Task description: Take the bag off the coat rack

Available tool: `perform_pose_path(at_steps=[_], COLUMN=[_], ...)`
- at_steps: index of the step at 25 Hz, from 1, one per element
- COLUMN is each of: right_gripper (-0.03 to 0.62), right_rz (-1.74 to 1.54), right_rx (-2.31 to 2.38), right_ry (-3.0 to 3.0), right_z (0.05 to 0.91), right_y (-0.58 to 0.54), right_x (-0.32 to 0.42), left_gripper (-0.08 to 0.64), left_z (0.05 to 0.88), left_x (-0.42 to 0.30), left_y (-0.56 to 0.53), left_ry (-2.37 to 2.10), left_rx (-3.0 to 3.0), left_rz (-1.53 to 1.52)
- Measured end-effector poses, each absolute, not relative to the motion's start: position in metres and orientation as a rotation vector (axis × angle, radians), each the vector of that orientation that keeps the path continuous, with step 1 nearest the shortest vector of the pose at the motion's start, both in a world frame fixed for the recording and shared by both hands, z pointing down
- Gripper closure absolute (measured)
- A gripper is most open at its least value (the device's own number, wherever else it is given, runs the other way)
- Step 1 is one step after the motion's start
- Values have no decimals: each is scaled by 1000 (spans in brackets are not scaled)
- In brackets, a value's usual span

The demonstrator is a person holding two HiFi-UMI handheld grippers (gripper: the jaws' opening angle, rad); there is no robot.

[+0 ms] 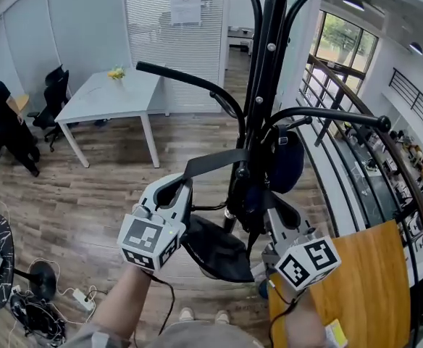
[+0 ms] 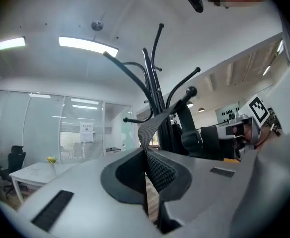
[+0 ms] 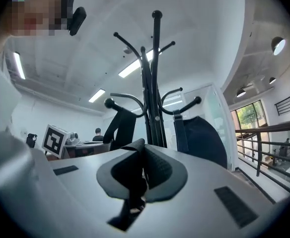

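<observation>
While both grippers pinch webbing, the bag [image 1: 287, 164] hangs against the pole of the coat rack [image 1: 264, 64], under its curved arms. The left gripper [image 2: 147, 166] has its jaws clamped on the left strap [image 2: 152, 125], and the right gripper [image 3: 137, 170] on the right strap [image 3: 135, 148]. Lifting off seems in hand. Next, each strap likely needs raising over the rack's knobbed hook tips, then drawing clear.
</observation>
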State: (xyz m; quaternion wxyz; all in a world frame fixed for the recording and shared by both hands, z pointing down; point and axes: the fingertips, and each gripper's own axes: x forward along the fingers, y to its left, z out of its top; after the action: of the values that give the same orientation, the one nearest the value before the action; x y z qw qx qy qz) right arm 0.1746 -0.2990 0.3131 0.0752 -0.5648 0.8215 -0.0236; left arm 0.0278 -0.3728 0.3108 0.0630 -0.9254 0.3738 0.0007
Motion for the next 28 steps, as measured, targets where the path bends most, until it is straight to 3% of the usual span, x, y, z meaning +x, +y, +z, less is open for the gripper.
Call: perform_pose_path(at_steps=[17, 28], right_gripper=[560, 560], right_rz=[132, 142], right_rx=[-1408, -1315], right_ry=[2361, 2501], right_z=[182, 192], right_y=[-248, -247], right_x=[167, 127], left_gripper=[545, 545], left_z=[154, 182], left_x=[-17, -87], left_y=[-313, -304], left_ry=[1078, 1273], left_rx=[-2585, -2584], left_rz=[310, 301])
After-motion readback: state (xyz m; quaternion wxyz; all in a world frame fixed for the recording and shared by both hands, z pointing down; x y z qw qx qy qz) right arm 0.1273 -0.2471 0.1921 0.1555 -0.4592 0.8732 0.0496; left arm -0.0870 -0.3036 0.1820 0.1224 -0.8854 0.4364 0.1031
